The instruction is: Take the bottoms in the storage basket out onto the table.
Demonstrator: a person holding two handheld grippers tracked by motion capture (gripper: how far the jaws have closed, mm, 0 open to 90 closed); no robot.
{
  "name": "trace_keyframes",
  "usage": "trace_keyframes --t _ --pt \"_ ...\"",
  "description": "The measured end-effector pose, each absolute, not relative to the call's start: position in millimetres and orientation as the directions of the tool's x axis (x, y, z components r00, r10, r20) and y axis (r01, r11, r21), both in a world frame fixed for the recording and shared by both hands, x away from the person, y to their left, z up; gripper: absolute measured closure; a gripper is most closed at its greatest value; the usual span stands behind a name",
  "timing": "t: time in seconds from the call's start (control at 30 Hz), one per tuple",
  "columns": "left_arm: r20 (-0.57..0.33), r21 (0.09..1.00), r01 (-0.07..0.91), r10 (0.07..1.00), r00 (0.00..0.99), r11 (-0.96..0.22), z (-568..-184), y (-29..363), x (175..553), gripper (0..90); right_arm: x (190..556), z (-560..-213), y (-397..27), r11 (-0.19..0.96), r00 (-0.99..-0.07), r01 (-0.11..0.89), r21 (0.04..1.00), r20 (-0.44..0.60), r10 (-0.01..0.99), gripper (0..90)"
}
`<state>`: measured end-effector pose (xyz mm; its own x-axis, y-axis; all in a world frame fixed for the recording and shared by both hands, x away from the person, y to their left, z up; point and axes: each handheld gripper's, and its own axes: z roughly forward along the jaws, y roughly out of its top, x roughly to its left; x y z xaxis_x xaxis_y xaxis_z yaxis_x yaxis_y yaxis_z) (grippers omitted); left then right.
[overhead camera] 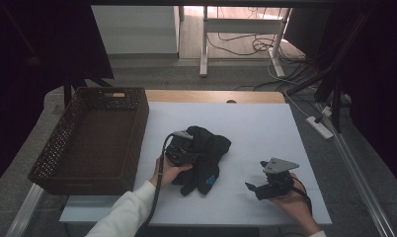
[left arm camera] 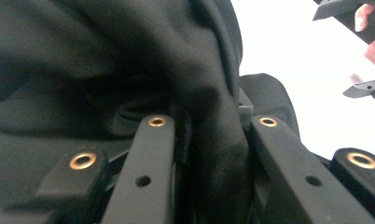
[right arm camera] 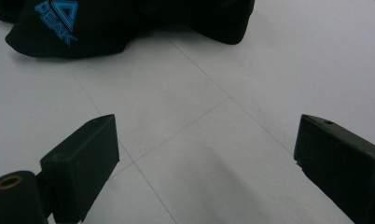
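A black garment (overhead camera: 214,148) with a blue logo (overhead camera: 210,179) lies crumpled at the middle of the white table (overhead camera: 265,123). My left gripper (overhead camera: 192,149) is pushed into the garment's left side. In the left gripper view a fold of the black cloth (left arm camera: 213,154) is pinched between the jaws of that gripper (left arm camera: 212,122). To the right of the garment, apart from it, my right gripper (overhead camera: 254,175) is held just above the table with its jaws wide open. Bare table shows between the jaws of the right gripper (right arm camera: 206,135). The garment's logo edge (right arm camera: 59,18) lies ahead of them.
A brown wicker basket (overhead camera: 137,123) stands at the table's left, beside the garment, with its inside in shadow. Behind the table are a wooden edge (overhead camera: 211,95), a white frame (overhead camera: 204,49) and cables on the floor (overhead camera: 246,44). A power strip (overhead camera: 320,127) lies off the right side.
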<state>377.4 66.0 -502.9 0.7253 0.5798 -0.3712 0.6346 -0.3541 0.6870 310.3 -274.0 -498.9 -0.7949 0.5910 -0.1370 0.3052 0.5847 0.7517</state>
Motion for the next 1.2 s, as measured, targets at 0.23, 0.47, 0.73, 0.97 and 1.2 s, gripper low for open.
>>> trace_keyframes --t 0.23,0.47,0.73,0.97,1.2 --pt "-0.373 0.693 0.633 0.58 0.724 -0.344 -503 68 377 76.6 310 -499 -274 0.584 -0.795 0.305 0.752 -0.137 0.591 6.7" --pt "-0.352 0.716 0.605 0.568 0.744 -0.348 -501 69 372 61.1 310 -499 -274 0.587 -0.794 0.306 0.75 -0.139 0.592 6.7" --pt "-0.292 0.759 0.545 0.562 0.774 -0.357 -494 74 360 36.8 310 -500 -275 0.59 -0.793 0.311 0.745 -0.139 0.594 6.7" --pt "-0.269 0.777 0.528 0.578 0.77 -0.343 -483 79 352 19.9 309 -499 -275 0.586 -0.792 0.306 0.75 -0.14 0.594 6.7" --pt "-0.258 0.802 0.507 0.581 0.772 -0.317 -469 86 343 18.1 307 -497 -277 0.576 -0.79 0.304 0.759 -0.137 0.597 6.7"
